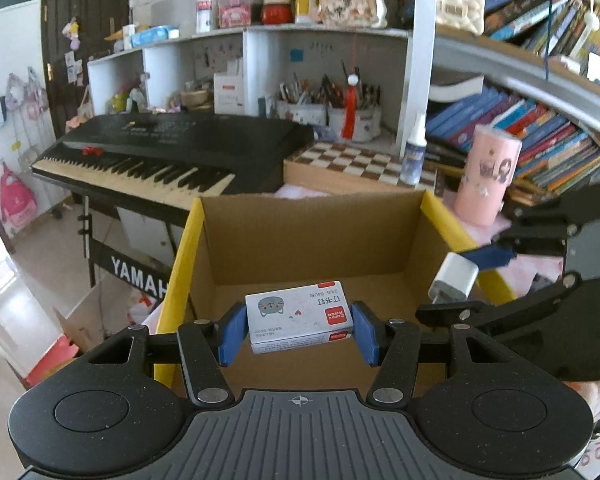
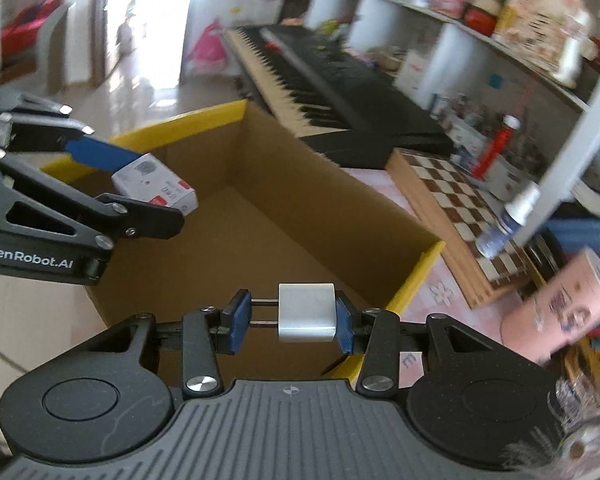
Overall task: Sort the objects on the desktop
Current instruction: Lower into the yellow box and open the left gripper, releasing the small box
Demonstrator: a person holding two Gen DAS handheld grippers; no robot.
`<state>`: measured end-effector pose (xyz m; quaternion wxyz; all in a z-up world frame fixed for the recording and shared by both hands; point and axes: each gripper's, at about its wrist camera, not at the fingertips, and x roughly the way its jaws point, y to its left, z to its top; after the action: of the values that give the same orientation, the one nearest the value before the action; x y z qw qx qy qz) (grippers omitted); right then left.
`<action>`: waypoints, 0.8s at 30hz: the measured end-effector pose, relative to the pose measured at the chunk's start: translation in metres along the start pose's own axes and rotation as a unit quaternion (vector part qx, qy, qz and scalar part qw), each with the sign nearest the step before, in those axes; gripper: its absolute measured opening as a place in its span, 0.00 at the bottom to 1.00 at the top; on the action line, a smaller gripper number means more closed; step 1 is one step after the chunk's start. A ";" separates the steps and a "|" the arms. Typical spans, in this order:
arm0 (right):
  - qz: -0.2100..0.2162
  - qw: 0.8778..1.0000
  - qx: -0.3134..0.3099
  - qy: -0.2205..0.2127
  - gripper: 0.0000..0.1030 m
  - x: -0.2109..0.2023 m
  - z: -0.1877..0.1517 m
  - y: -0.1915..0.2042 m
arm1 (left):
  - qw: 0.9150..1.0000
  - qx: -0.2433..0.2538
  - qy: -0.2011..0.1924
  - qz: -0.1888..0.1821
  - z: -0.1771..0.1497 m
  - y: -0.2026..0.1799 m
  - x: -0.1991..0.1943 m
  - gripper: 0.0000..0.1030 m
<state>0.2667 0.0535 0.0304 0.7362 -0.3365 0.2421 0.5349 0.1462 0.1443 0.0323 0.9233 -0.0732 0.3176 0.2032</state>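
Observation:
An open cardboard box (image 1: 312,236) with yellow-edged walls lies below both grippers, its inside bare. My left gripper (image 1: 298,326) is shut on a small white staple box (image 1: 300,316) with a cat picture and a red label, held over the near part of the carton. My right gripper (image 2: 294,320) is shut on a white charger plug (image 2: 307,312), its two metal prongs pointing at the left pad. In the left wrist view the charger plug (image 1: 454,280) hangs over the carton's right wall. In the right wrist view the staple box (image 2: 156,188) hovers above the box (image 2: 300,216).
A black keyboard (image 1: 168,152) stands behind the carton on the left. A chessboard (image 1: 360,162), a small spray bottle (image 1: 414,152) and a pink cylinder (image 1: 486,176) sit behind and to the right. Shelves of books and pen holders (image 1: 340,112) fill the back.

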 end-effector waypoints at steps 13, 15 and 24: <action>0.070 0.987 -0.133 0.064 0.39 0.047 0.013 -0.009 | 0.998 -0.005 0.067 0.001 -0.005 0.003 0.031 0.53; 0.074 0.985 -0.138 0.071 0.39 0.054 0.013 -0.011 | 0.997 -0.005 0.075 0.001 -0.006 0.003 0.034 0.53; 0.091 0.977 -0.171 0.088 0.39 0.072 0.014 -0.011 | 0.994 0.001 0.108 -0.005 -0.007 0.002 0.049 0.53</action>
<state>0.2993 0.1066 -0.0091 0.5924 -0.4794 0.2404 0.6011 0.1766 0.1604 -0.0039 0.8846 -0.0955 0.4155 0.1892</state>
